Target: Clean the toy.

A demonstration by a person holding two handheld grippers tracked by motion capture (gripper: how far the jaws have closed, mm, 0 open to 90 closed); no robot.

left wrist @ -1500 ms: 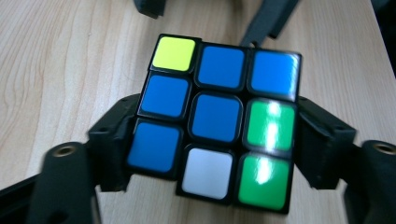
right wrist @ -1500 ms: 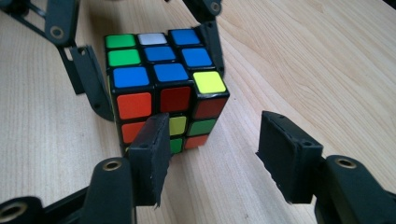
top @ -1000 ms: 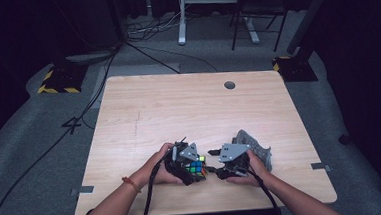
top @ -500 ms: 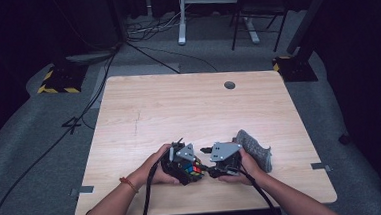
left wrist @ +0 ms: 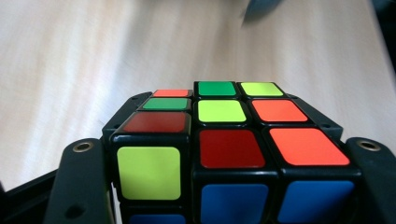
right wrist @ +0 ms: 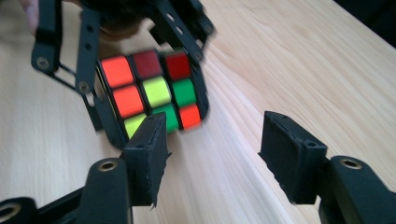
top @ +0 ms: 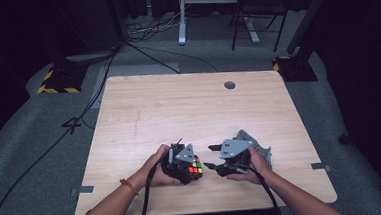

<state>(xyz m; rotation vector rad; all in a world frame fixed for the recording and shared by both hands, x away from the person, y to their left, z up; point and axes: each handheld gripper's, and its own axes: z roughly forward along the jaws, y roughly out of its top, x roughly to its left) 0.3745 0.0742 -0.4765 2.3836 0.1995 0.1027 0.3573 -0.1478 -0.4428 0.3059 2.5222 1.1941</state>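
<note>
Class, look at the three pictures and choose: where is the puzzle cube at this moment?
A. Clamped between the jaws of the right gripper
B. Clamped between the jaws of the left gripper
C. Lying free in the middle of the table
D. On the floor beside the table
B: the left gripper has its jaws tight on the cube, while the right gripper stands open, with bare table between its jaws.

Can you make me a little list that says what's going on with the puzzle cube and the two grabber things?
Thing in play: puzzle cube with mixed-up colours
Left gripper: shut on the puzzle cube; jaws have just been closing
Right gripper: open, nothing between its jaws; they have just been opening
Gap: right gripper sits beside the cube, apart from it
Surface: wooden table
Behind right hand: a grey crumpled thing, unclear what
</note>
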